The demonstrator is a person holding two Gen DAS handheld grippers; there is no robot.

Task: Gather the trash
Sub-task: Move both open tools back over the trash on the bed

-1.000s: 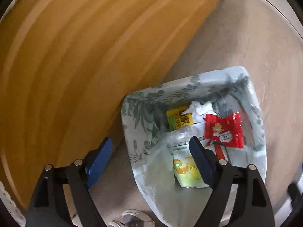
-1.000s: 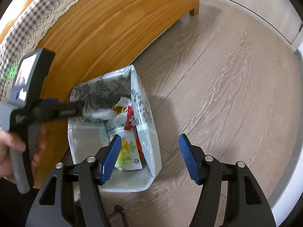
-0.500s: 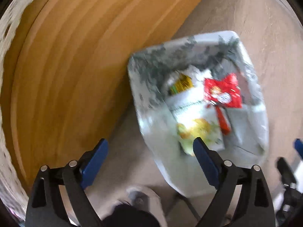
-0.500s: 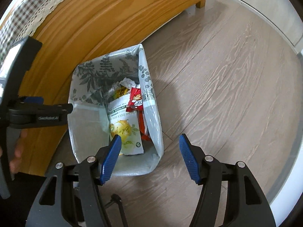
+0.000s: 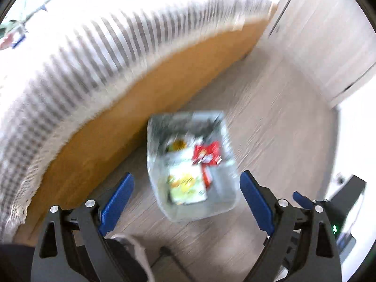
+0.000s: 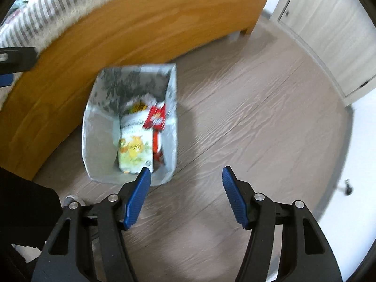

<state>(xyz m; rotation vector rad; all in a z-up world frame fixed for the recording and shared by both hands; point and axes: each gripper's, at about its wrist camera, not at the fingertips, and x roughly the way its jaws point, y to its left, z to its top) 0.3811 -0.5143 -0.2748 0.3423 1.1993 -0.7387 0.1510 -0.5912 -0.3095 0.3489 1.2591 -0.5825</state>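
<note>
Both grippers have pulled up from the trash bag (image 6: 131, 129); it sits ahead between the left gripper (image 5: 186, 198) fingers, forward-left of the right gripper (image 6: 184, 196). Both sets of fingers apart, empty. Snack packet (image 6: 134, 150) long axis runs away from camera.

Wrappers (image 6: 135, 149) in bag (image 6: 98, 141), bag beside bed (image 6: 117, 30) (on floor)

Both wrist views high, angled down, sharing trash bag (image 5: 188, 164) (image 6: 131, 131) on floor (image 6: 258, 117)

Trash bag (image 5: 188, 164) motion-blurred; wrapper (image 5: 206, 152) print unreadable.
</note>
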